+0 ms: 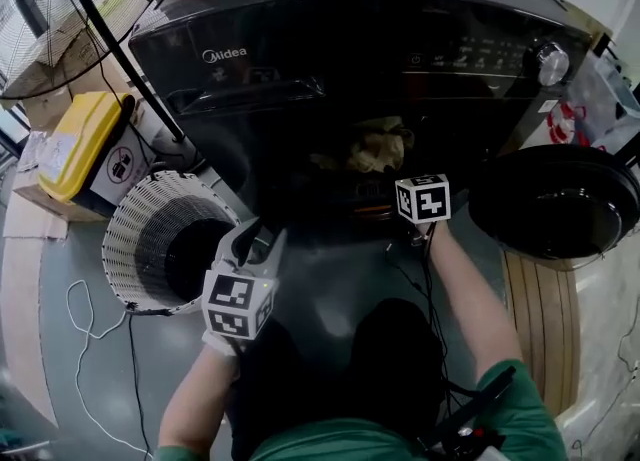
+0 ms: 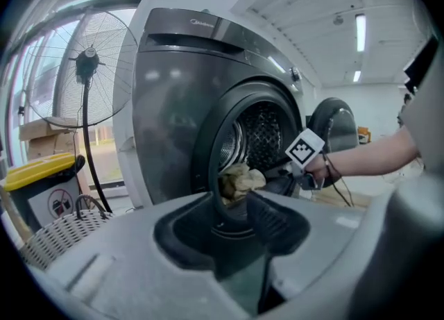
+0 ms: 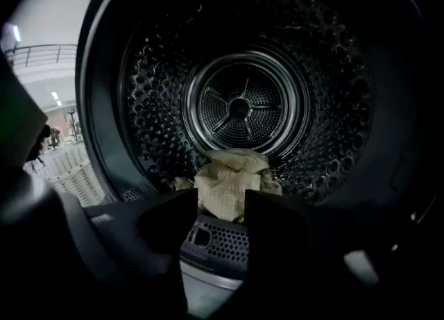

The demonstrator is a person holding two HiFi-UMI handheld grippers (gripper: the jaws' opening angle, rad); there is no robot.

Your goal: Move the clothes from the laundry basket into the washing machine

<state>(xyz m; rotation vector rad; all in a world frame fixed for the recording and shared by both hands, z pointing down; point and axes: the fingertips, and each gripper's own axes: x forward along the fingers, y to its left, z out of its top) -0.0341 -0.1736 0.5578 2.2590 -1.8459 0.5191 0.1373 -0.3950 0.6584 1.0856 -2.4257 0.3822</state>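
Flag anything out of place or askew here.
The cloth sits bunched right at the drum's front edge, not deep inside; the door might catch it. Nothing else stands out.

Operator wears green short-sleeved top (image 1: 520, 419) & dark trousers (image 1: 390, 359); black cable (image 1: 431, 309) runs along right forearm. Grey left gripper (image 1: 265, 231), right gripper (image 3: 220, 204) each carry white cube w/ black square markers.

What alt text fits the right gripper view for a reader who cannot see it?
A crumpled beige cloth lies at the front of the washing machine's perforated steel drum. The right gripper's dark jaws stand apart in the foreground, empty; a white laundry basket shows at far left.
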